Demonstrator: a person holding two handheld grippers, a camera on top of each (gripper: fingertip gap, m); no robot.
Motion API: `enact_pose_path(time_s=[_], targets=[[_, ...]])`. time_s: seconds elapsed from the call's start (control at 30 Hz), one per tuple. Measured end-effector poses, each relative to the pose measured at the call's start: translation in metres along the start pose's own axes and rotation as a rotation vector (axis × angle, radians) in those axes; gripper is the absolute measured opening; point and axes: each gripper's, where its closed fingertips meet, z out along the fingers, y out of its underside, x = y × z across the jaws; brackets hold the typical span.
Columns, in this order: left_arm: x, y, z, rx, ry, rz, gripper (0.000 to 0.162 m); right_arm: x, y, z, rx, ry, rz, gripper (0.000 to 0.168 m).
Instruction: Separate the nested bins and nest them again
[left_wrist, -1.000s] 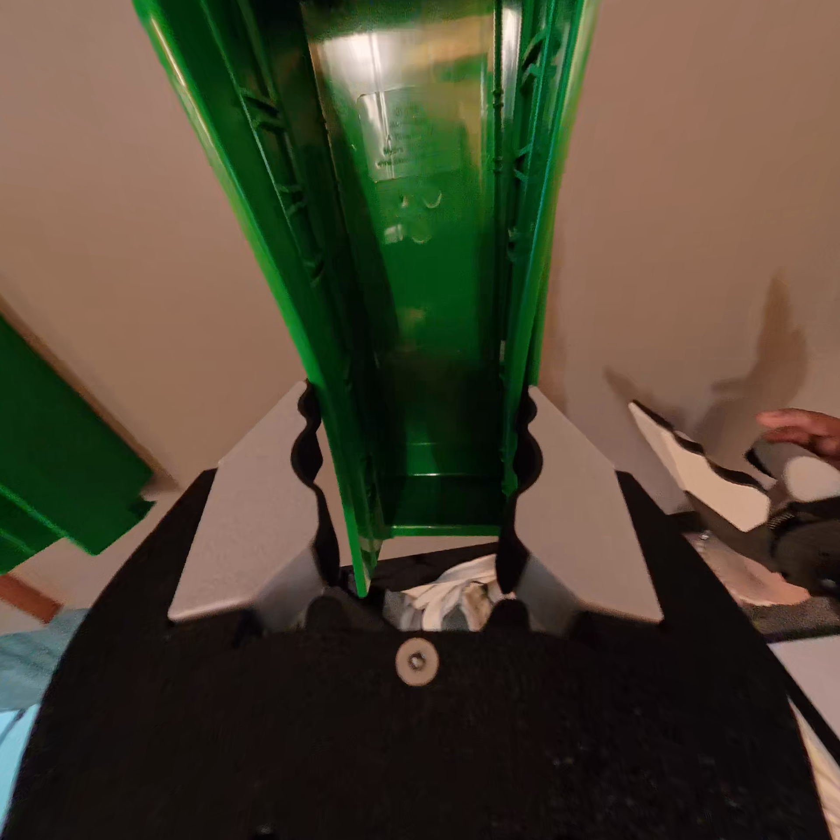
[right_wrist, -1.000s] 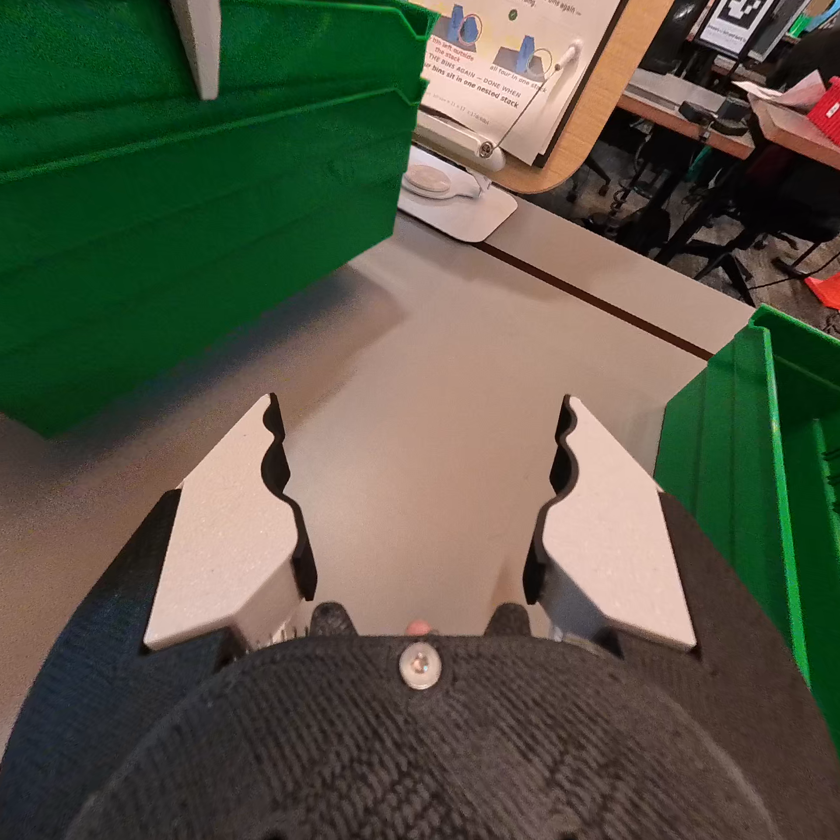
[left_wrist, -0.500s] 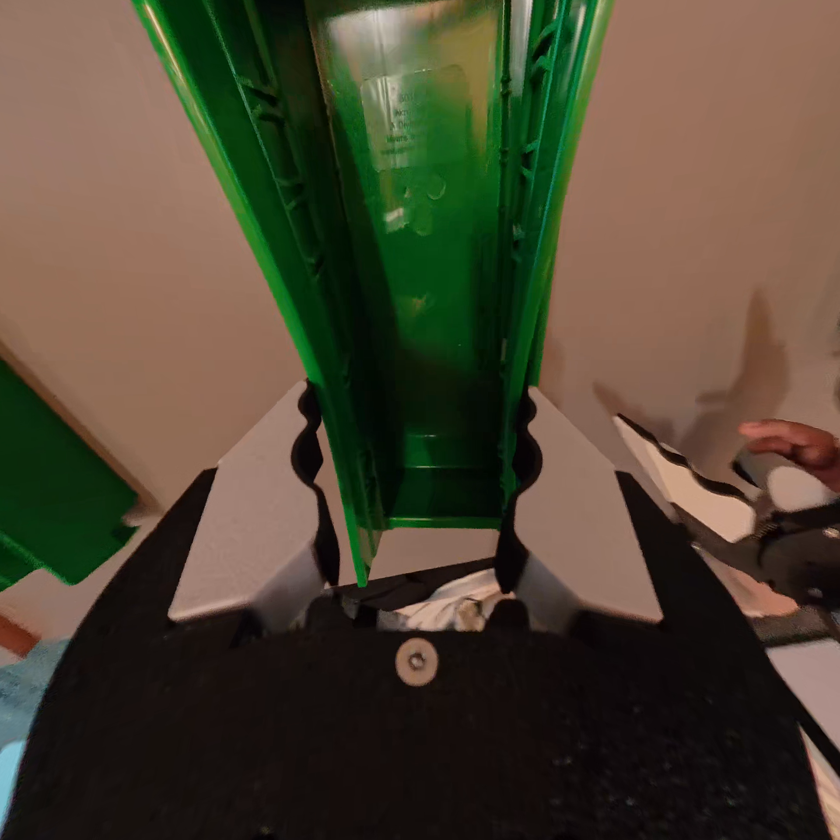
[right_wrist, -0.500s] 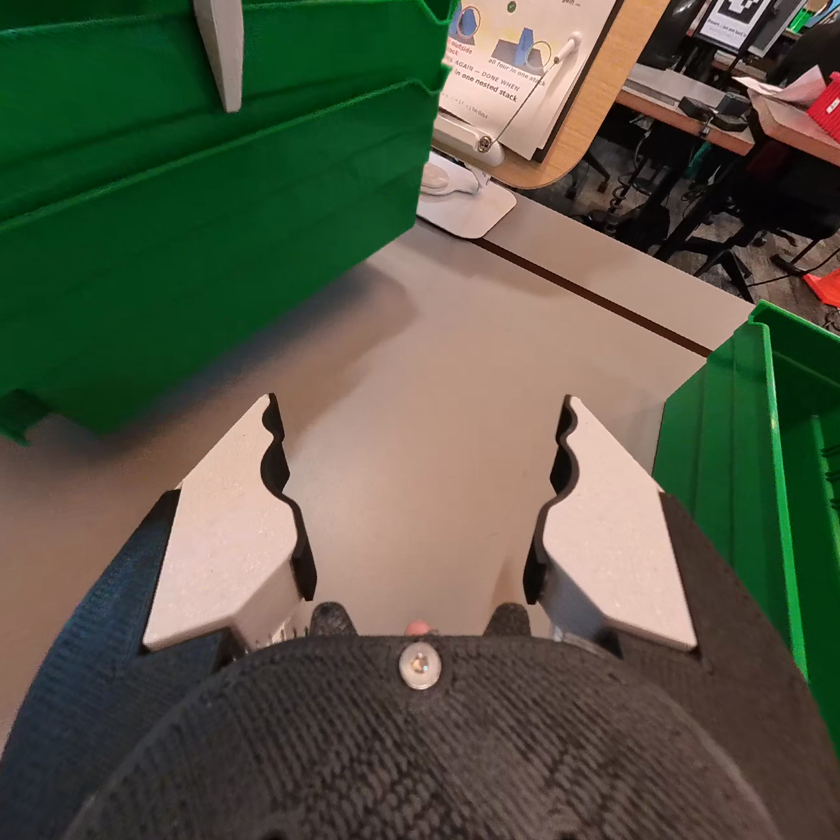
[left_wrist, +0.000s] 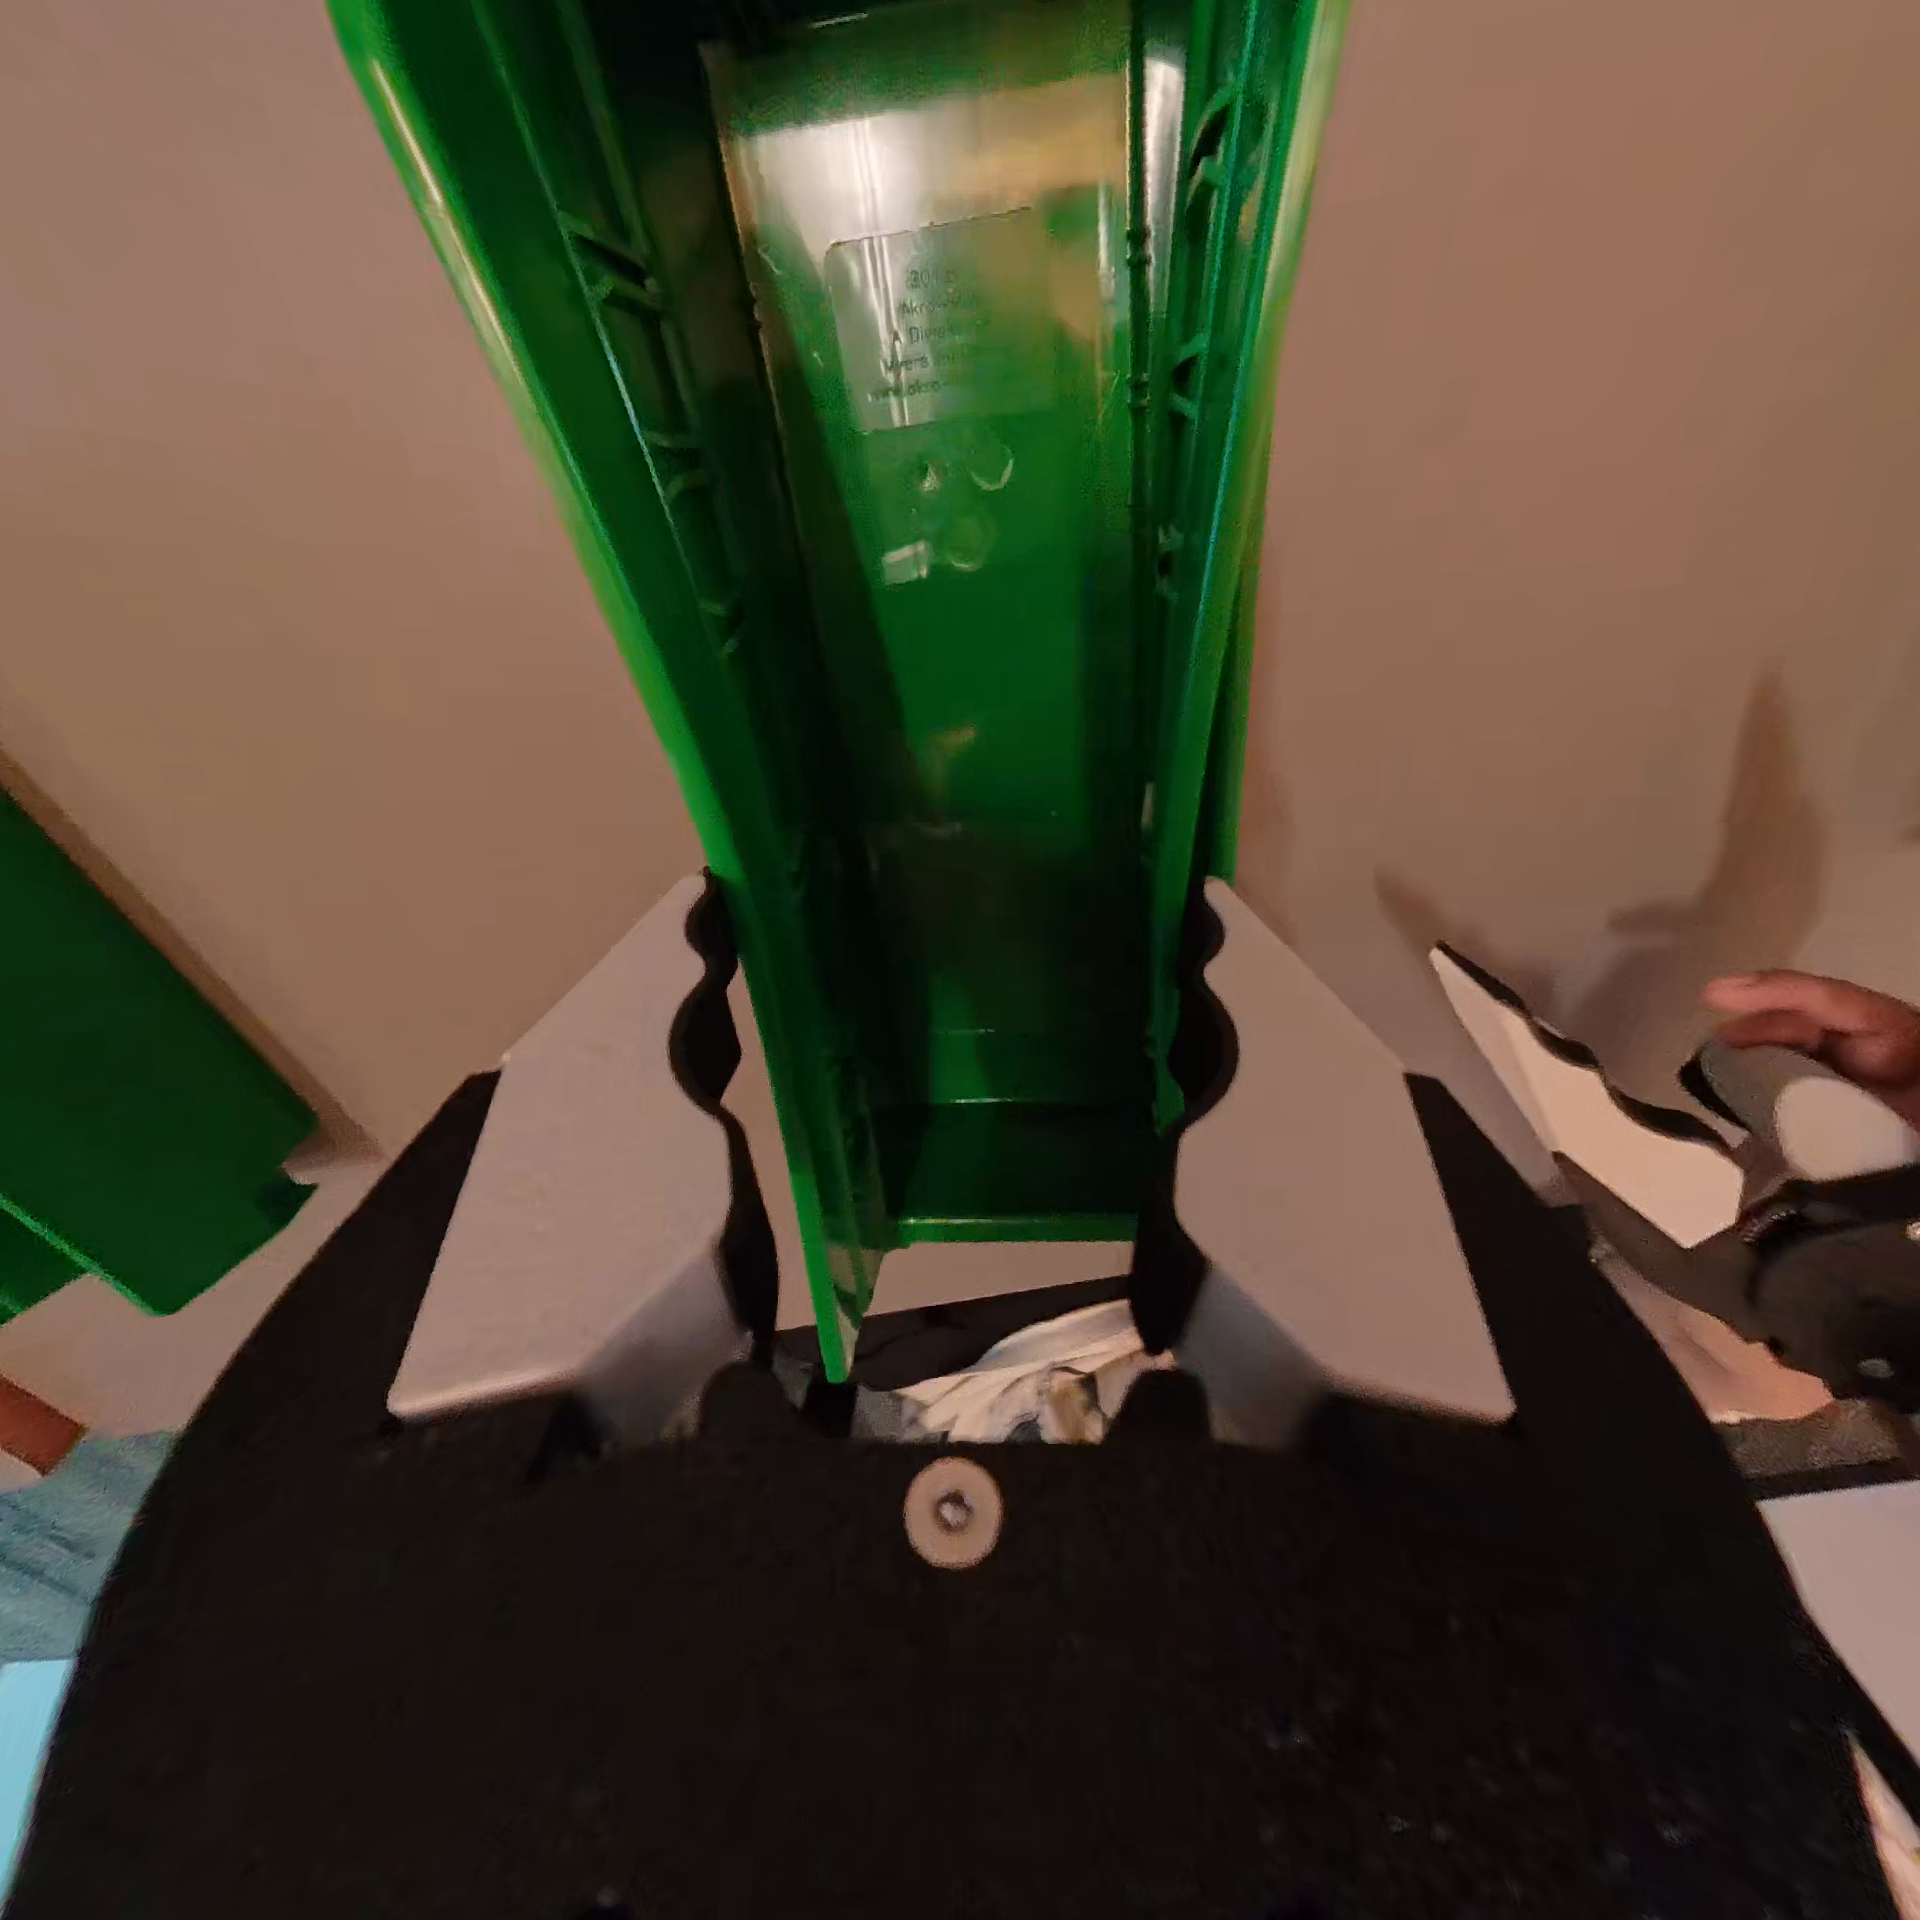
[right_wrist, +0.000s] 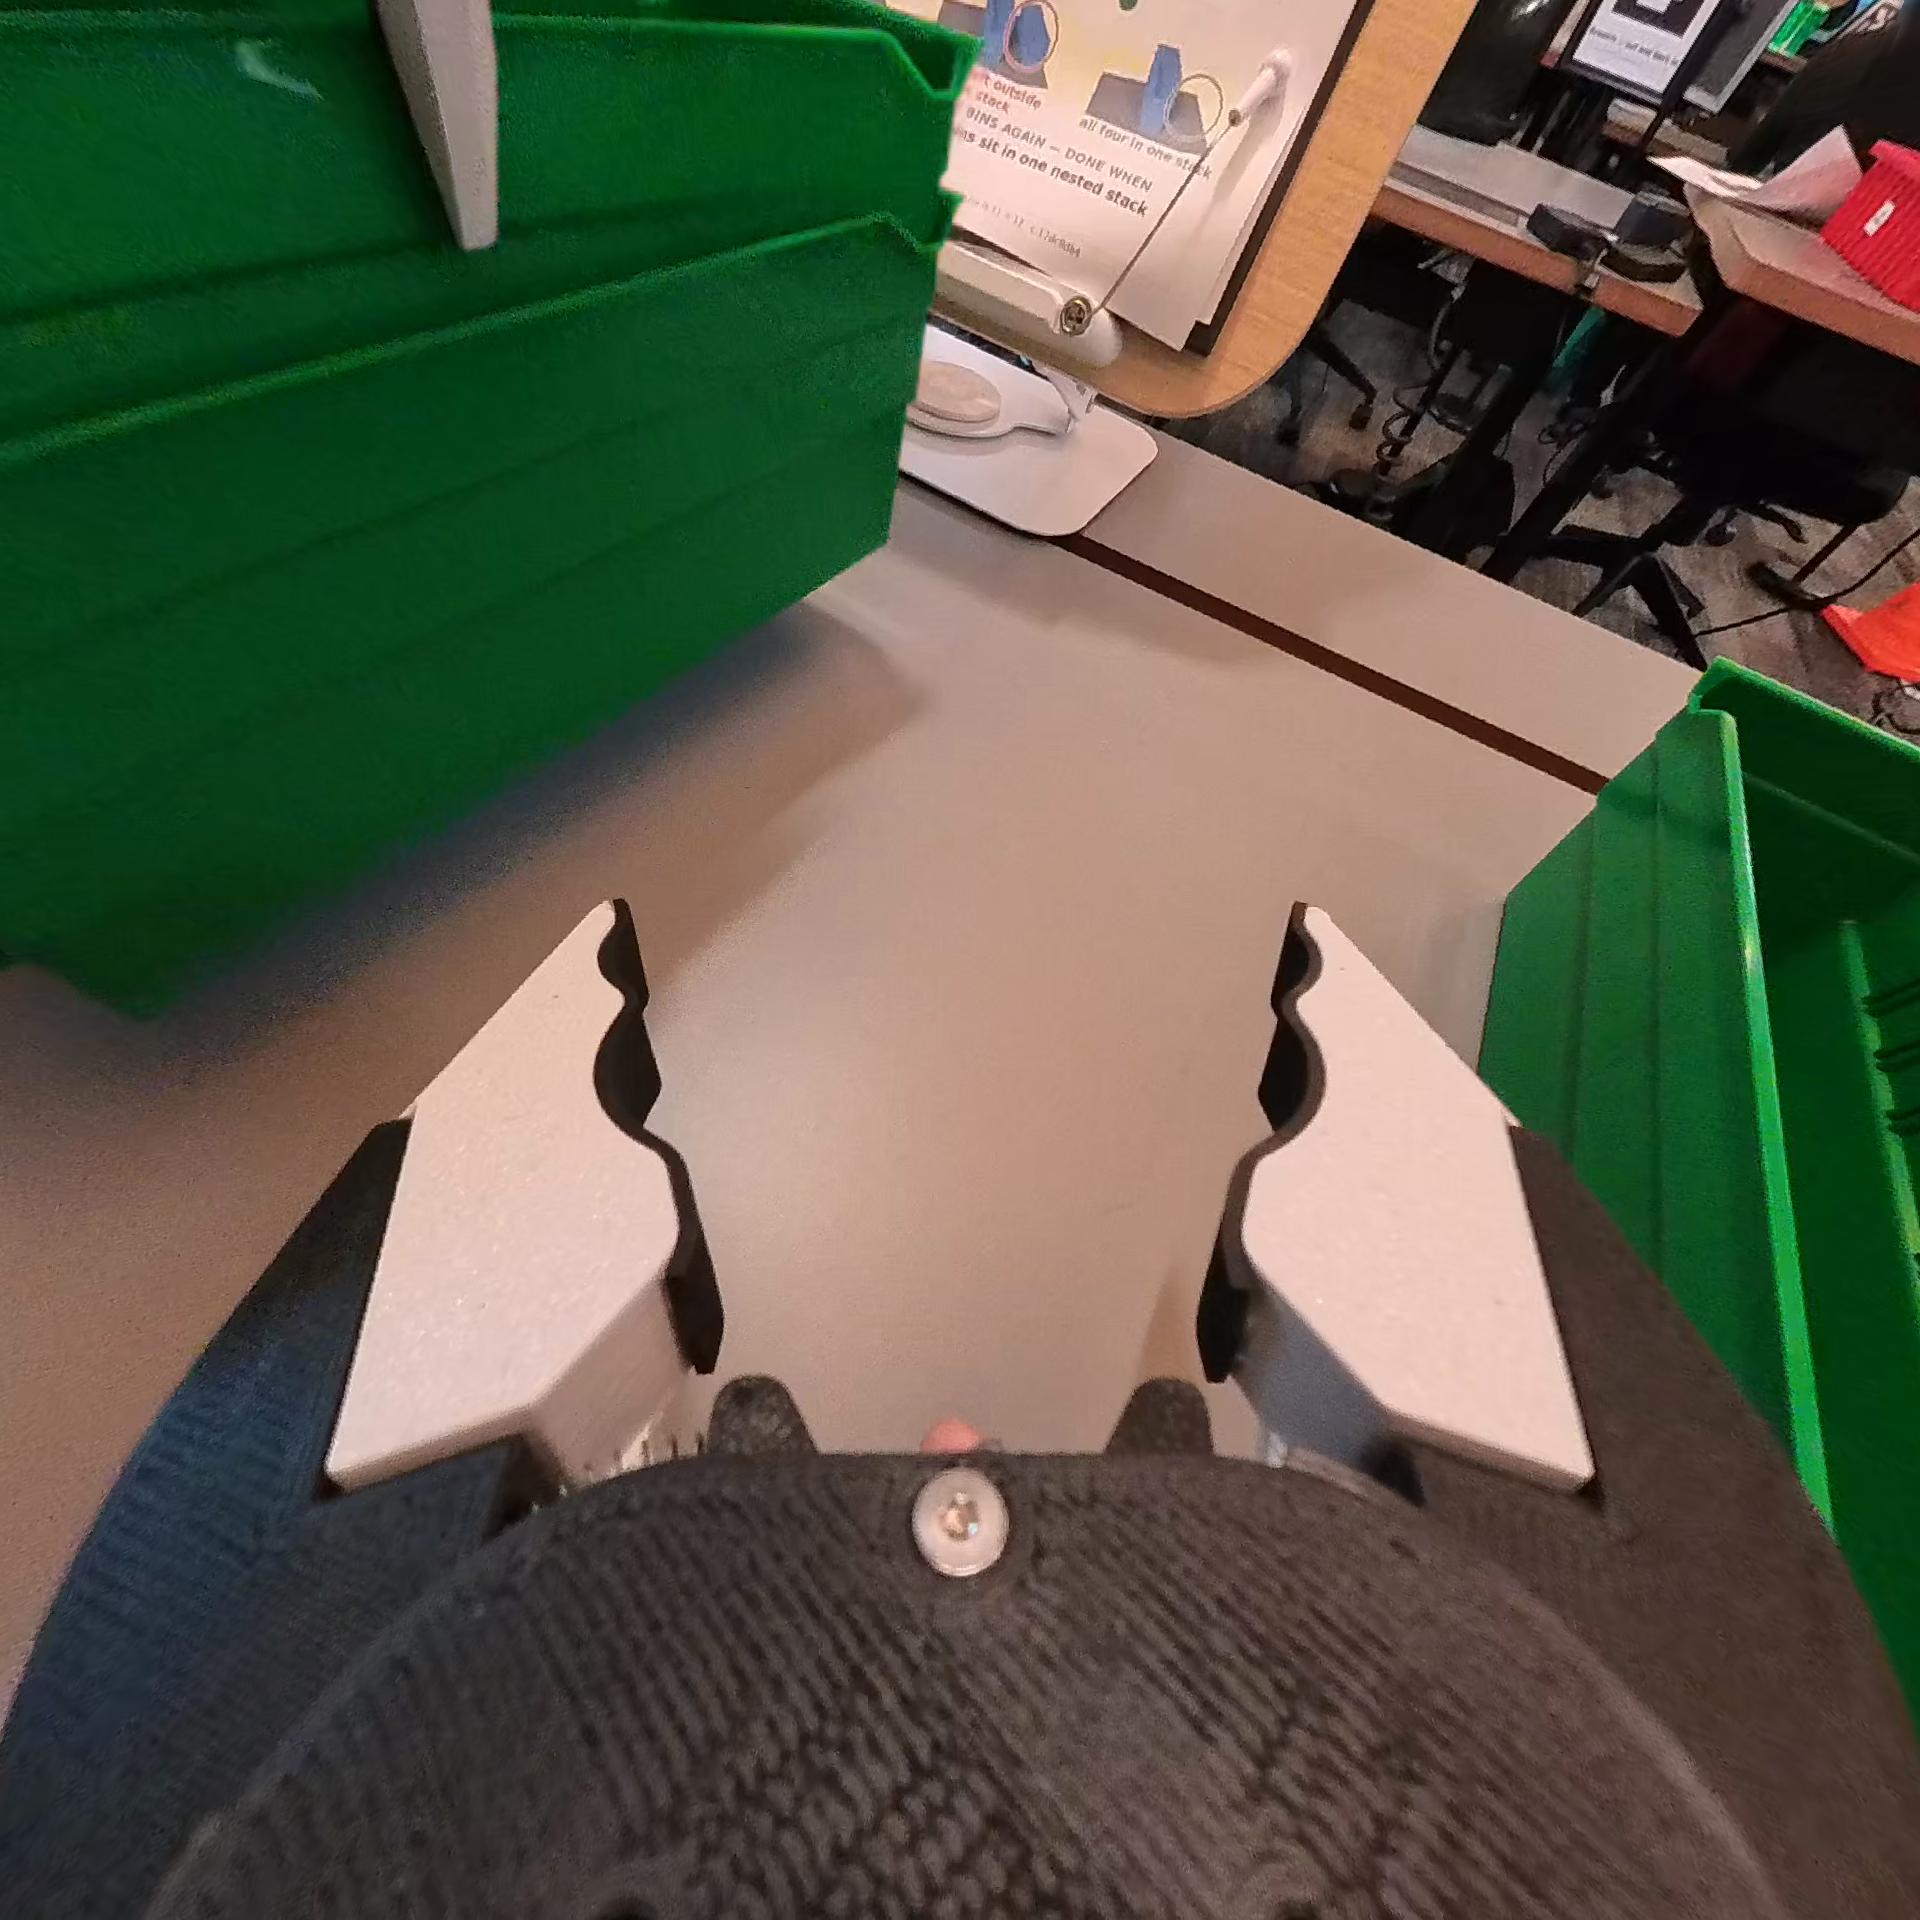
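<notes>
Bins, left wrist view: the left gripper (left_wrist: 961, 1049) is clamping the wall of a green bin stack (left_wrist: 966, 644), holding it up so the view is running along its length above the beige table (left_wrist: 312, 520)
Second bin, left wrist view: another green bin (left_wrist: 114, 1091) is lying at the left edge, apart from the held one
Right gripper, left wrist view: the right gripper (left_wrist: 1621, 1091) is showing at the right edge with a hand (left_wrist: 1829, 1029) on it, clear of the held stack
Change, left wrist view: over the last second the bin at the left edge is sliding lower in frame while the clamp on the stack is staying unchanged

Bins, right wrist view: the lifted stack (right_wrist: 416, 468) is filling the upper left, hanging over the table (right_wrist: 987, 831) with its shadow beneath; one left finger (right_wrist: 442, 114) is visible on its wall
Separated bin, right wrist view: a single green bin (right_wrist: 1683, 1039) is standing on the table at the right edge
Right gripper, right wrist view: its fingers (right_wrist: 499, 1195) are standing wide apart, holding nothing
Change, right wrist view: the stack is drifting rightward and its near corner is dropping closer to the table
Meaning: the stack is probably being brought toward the free gripper for pulling off the next bin, so separation is looking unfinished
</notes>
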Motion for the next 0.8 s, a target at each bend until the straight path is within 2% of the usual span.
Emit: enact_pose_path(time_s=[0.13, 0.23, 0.33, 0.43, 0.47, 0.57, 0.7, 0.8], targets=[[-0.004, -0.001, 0.000, 0.001, -0.038, 0.034, 0.086, -0.002, 0.001, 0.002, -0.002, -0.007, 0.007, 0.120], [0.002, -0.001, 0.001, -0.001, 0.030, 0.000, 0.086, -0.002, 0.001, 0.002, -0.004, -0.005, 0.002, 0.120], [-0.007, -0.001, 0.000, -0.006, -0.056, 0.033, 0.086, -0.006, 0.002, 0.004, -0.008, -0.015, 0.002, 0.120], [0.001, 0.002, -0.002, -0.026, 0.042, -0.008, 0.085, -0.007, 0.001, 0.004, -0.008, -0.013, -0.010, 0.121], [0.000, 0.001, -0.003, -0.024, 0.034, -0.017, 0.085, -0.007, 0.000, 0.004, -0.006, -0.014, -0.008, 0.121], [-0.016, -0.003, -0.006, -0.005, -0.119, 0.046, 0.085, -0.008, 0.001, 0.005, -0.011, -0.017, -0.010, 0.121], [-0.005, 0.001, -0.005, -0.018, 0.016, -0.030, 0.083, -0.007, 0.001, 0.004, -0.007, -0.013, -0.004, 0.120], [-0.010, -0.003, -0.005, 0.017, -0.056, 0.004, 0.084, -0.008, 0.002, 0.005, -0.014, -0.017, -0.006, 0.121]])
